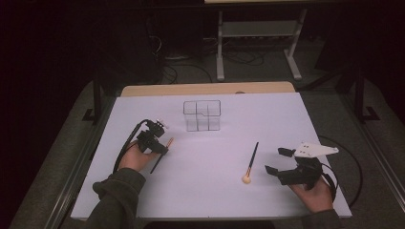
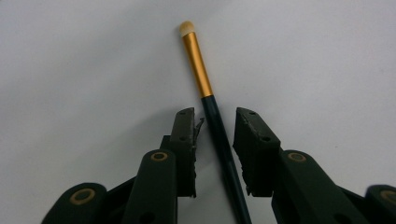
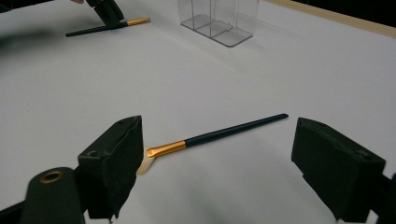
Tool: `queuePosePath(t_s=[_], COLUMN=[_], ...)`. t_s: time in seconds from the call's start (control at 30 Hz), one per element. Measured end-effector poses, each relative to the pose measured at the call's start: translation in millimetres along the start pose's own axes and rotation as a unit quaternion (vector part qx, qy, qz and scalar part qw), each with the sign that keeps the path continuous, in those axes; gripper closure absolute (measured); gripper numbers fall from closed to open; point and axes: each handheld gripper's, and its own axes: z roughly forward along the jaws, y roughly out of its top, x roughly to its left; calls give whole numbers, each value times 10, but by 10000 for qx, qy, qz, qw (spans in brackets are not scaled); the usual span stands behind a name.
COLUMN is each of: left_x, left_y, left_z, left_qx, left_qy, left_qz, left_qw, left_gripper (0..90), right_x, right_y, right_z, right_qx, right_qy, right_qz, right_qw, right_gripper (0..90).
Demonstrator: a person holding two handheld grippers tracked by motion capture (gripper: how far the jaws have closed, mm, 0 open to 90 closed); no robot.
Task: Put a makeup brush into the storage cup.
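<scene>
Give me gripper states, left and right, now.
Left gripper: open, jaws straddling the small brush on the table, pads not yet pressing it.
Right gripper: open wide, holding nothing; the larger brush lies just ahead.

Black-handled brush (image 2: 219,135) with gold ferrule, white table (image 1: 210,191).

The white table (image 1: 205,191) is carrying a clear compartment organizer (image 1: 202,115) toward the back, a slim brush (image 1: 162,153) lying at left and a fluffy-tipped brush (image 1: 251,163) lying at right.
</scene>
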Motion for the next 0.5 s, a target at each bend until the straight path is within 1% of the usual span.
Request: queuePosePath(t_s=[0.03,0.07,0.1,0.17,0.2,0.23,0.27,0.5], left_x=[-2,-3,-4,-15,-18,-26,-31,-55], left_y=[0,3,4,6,7,9,12,25], left_z=[5,5,9,25,31,33,31,40], left_qx=[-3,45,54,77,101,109,124,169], left_qy=[-12,-3,0,-2,-9,42,51,161], left_qz=[-19,12,27,-24,-12,31,19,121], left_qw=[10000,10000,10000,10000,9999,9999,9999,9997], left_gripper=[697,716,716,733,740,746,757,805], right_x=[-2,-6,-6,-7,-9,-11,-14,-15], right_y=[0,0,0,0,0,0,1,0], right_z=[-1,-5,-5,-7,-6,-5,-5,-7], right_qx=[-2,-23,-23,-24,-26,-38,-41,-52], right_qy=[4,7,7,11,18,20,22,29], right_qz=[-1,11,11,24,36,37,38,38], right_qw=[10000,10000,10000,10000,10000,10000,10000,10000], right_gripper=[159,159,159,159,159,159,159,159])
